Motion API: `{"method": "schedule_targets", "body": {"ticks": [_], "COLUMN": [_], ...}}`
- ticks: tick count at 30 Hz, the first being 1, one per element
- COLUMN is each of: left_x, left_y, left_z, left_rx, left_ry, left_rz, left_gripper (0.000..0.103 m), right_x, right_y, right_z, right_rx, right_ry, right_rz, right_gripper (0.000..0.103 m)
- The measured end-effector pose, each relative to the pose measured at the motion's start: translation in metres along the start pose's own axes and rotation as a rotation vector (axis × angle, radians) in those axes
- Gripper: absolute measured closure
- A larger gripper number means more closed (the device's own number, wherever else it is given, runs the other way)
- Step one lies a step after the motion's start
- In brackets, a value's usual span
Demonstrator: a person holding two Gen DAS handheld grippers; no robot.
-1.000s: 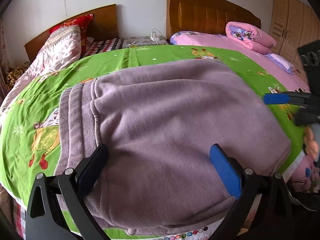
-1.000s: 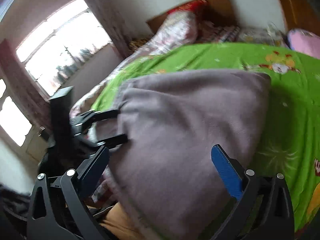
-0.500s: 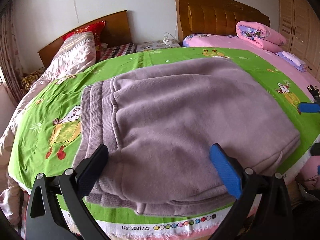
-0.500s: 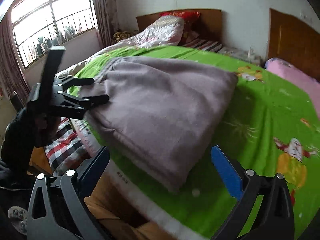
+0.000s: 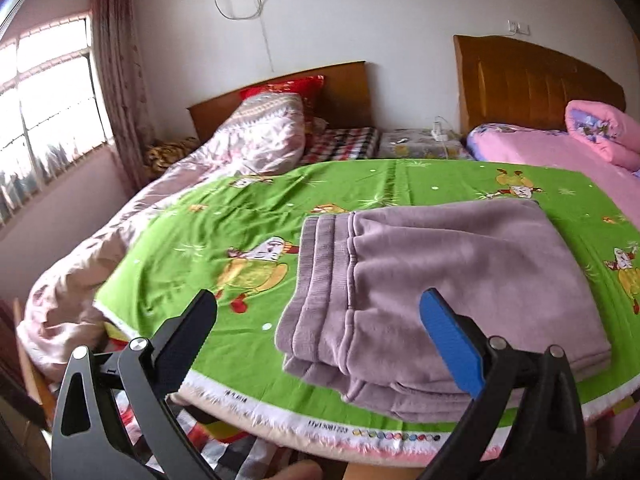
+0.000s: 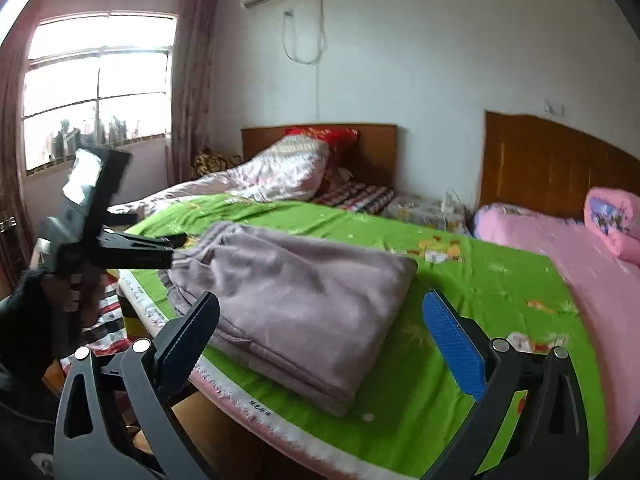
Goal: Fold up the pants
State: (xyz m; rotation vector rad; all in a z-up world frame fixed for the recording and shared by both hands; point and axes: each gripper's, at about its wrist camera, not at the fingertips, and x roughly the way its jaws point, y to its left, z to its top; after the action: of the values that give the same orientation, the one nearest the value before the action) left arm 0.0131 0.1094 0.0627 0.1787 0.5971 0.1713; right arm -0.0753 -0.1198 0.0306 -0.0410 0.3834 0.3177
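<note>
The mauve fleece pants lie folded in a thick stack on the green cartoon sheet, near the bed's front edge, with the ribbed waistband to the left. They also show in the right wrist view. My left gripper is open and empty, held back from the bed edge, level with the stack's left side. My right gripper is open and empty, held above the bed edge in front of the stack's right part. The left gripper also shows in the right wrist view, close by the waistband end.
A pink quilt and red pillow lie at the back left. A second bed with pink sheet and rolled pink blanket stands to the right. Two wooden headboards stand against the wall. A window is at the left.
Both grippers have drawn back and up from the folded pants, so more of the room shows. The pants lie still on the sheet. Both grippers stay open.
</note>
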Motion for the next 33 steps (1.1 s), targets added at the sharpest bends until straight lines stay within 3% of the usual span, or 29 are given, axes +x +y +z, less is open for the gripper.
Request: {"method": "schedule_targets", "body": {"ticks": [3, 6, 11, 17, 33], "left_x": [-0.014, -0.025, -0.040, -0.052, -0.046], "left_y": [-0.010, -0.019, -0.031, -0.042, -0.050], "left_z": [-0.008, -0.022, -0.039, -0.047, -0.054], "left_rx": [-0.017, -0.060, -0.124, -0.089, -0.038], "left_ry": [-0.054, -0.086, -0.140, -0.187, -0.160], "left_rz": [-0.023, -0.105, -0.175, -0.180, -0.181], "left_gripper": [0.001, 0.001, 0.001, 0.001, 0.001], "right_x": [0.016, 0.023, 0.022, 0.018, 0.014], "right_y": [0.007, 0.015, 0.022, 0.013, 0.010], "right_z": [-0.011, -0.021, -0.036, -0.042, -0.047], "right_rx": [0.034, 0.038, 0.011, 0.051, 0.066], "right_ry": [0.046, 0.073, 0.090, 0.091, 0.102], "right_rz": [-0.011, -0.028, -0.064, -0.076, -0.101], "right_gripper": [0.004, 0.004, 0.004, 0.004, 0.004]}}
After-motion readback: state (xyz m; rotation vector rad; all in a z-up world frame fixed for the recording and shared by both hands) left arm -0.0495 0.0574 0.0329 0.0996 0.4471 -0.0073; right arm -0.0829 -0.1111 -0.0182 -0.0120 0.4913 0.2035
